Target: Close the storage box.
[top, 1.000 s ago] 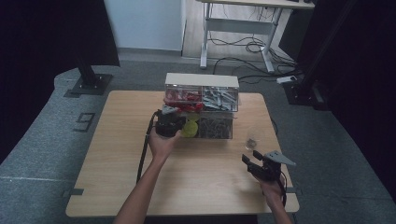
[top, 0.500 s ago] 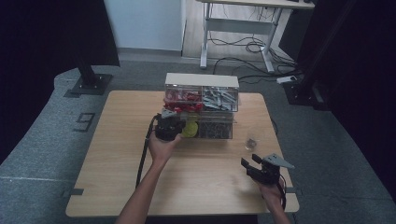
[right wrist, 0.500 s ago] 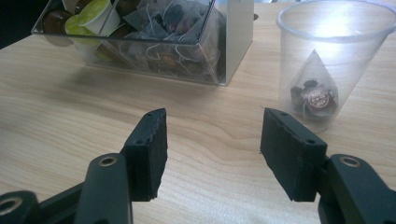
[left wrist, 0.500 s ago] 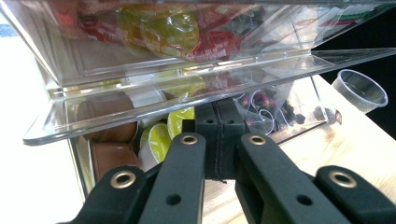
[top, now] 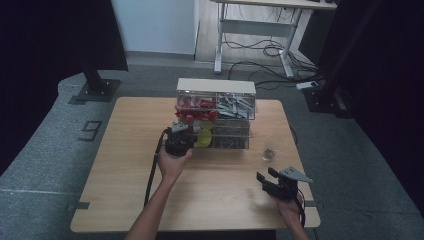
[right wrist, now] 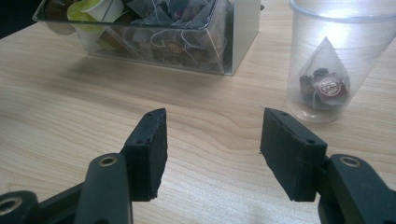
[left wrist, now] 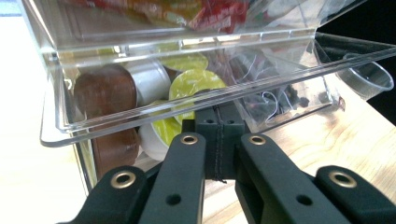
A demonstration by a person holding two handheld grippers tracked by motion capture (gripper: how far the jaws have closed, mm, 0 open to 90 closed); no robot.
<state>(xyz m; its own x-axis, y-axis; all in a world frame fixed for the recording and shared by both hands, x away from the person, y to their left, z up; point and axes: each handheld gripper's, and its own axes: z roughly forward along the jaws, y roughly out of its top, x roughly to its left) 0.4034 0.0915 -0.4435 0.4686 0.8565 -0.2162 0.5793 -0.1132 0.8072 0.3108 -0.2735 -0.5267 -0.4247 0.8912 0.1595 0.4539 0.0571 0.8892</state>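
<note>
While left tongs (left wrist: 217, 140) stay closed at the clear organizer (top: 216, 112), right tongs (right wrist: 212, 149) open, drifted lower.

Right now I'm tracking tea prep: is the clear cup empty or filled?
Not empty: the clear cup stands upright on the table with one pyramid tea bag inside. No liquid is visible.
</note>
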